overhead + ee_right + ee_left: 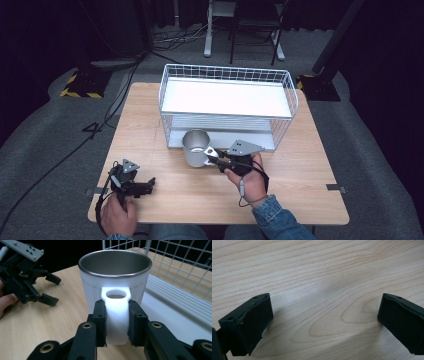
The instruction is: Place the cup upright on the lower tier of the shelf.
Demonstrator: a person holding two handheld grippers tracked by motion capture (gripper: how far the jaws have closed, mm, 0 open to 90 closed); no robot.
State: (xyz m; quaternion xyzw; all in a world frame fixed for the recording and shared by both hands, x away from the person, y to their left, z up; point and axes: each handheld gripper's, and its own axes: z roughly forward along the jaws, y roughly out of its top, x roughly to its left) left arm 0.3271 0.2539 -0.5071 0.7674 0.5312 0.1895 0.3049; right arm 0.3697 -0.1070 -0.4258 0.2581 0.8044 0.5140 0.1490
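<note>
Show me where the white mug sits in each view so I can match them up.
High view: white mug at centre, in front of the wire basket, handle held by the right gripper.
Left gripper view: not in it.
Right gripper view: mug at centre, handle clamped.
Shared landmark: the basket.

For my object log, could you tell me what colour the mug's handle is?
White; the handle shows best in the right gripper view.
</note>
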